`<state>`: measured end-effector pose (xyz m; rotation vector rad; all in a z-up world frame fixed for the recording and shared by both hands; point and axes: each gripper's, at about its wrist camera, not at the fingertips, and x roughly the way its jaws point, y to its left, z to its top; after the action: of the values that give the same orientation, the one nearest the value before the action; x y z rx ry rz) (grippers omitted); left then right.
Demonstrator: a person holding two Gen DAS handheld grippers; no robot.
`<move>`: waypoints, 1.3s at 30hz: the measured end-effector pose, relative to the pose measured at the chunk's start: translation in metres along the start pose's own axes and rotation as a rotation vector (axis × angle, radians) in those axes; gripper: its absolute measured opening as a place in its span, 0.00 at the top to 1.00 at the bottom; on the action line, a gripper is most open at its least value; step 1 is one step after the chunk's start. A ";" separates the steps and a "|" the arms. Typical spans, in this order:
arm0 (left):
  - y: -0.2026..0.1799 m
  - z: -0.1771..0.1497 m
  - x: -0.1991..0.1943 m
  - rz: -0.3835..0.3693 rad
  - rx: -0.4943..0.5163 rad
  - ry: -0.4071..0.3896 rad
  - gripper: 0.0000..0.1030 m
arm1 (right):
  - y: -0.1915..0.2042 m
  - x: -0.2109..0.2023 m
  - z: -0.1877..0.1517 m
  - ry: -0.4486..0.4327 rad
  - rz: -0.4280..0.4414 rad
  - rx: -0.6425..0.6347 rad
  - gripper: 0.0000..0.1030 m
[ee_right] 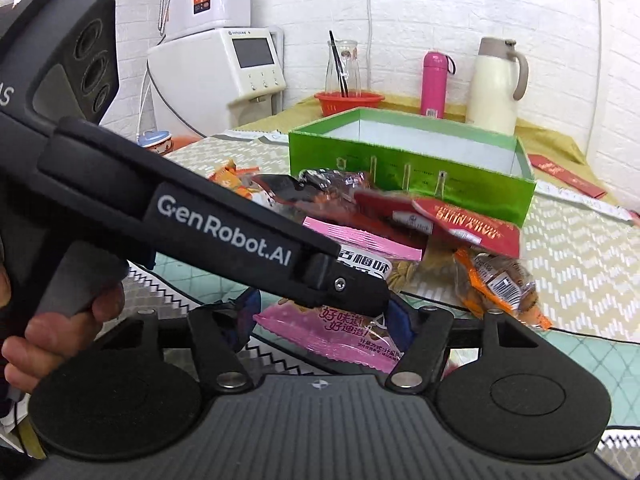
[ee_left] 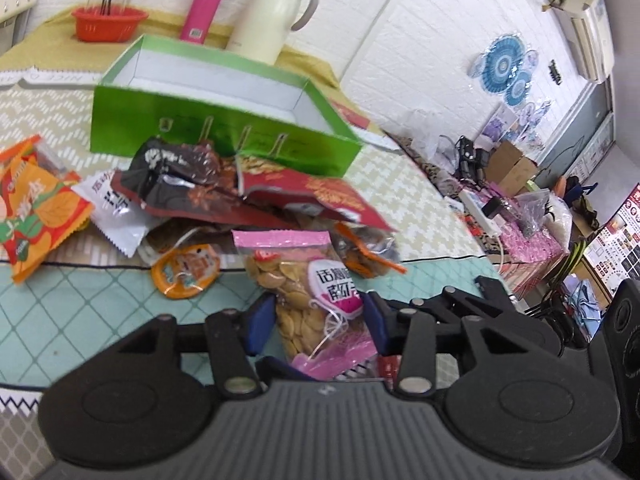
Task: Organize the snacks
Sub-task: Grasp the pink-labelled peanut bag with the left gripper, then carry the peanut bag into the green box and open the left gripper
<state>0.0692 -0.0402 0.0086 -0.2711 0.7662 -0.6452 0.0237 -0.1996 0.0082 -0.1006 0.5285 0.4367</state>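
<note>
A clear bag of pale seeds point(ee_left: 304, 292) with a pink header lies in front of the snack pile. The blue pads of my left gripper point(ee_left: 318, 320) press on both of its sides. In the right wrist view the left gripper point(ee_right: 360, 292) crosses over the same seed bag point(ee_right: 352, 336). There the bag's pink lower end fills the gap of my right gripper point(ee_right: 324, 320) and touches both pads. The open green box point(ee_left: 224, 128) stands behind the pile with nothing seen inside, and it shows again as the green box point(ee_right: 400, 176).
The pile holds a brown foil bag point(ee_left: 180, 176), a red nut bag point(ee_left: 320, 196), orange packs point(ee_left: 36, 216) and a round jelly cup point(ee_left: 186, 270). A pink bottle point(ee_left: 206, 4), cream jug point(ee_left: 276, 16) and red basket point(ee_left: 108, 22) stand behind. A hand point(ee_right: 60, 320) grips the left handle.
</note>
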 end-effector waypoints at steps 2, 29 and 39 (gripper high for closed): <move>-0.007 0.002 -0.010 -0.009 0.021 -0.037 0.57 | 0.003 -0.010 0.004 -0.032 -0.006 -0.014 0.00; 0.036 0.166 0.106 -0.013 0.030 -0.078 0.57 | -0.102 0.107 0.102 -0.119 -0.055 0.041 0.00; 0.054 0.172 0.120 0.048 -0.044 -0.129 0.19 | -0.113 0.133 0.097 -0.094 -0.091 0.004 0.00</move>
<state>0.2812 -0.0741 0.0383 -0.3309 0.6619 -0.5601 0.2202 -0.2323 0.0224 -0.0996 0.4305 0.3499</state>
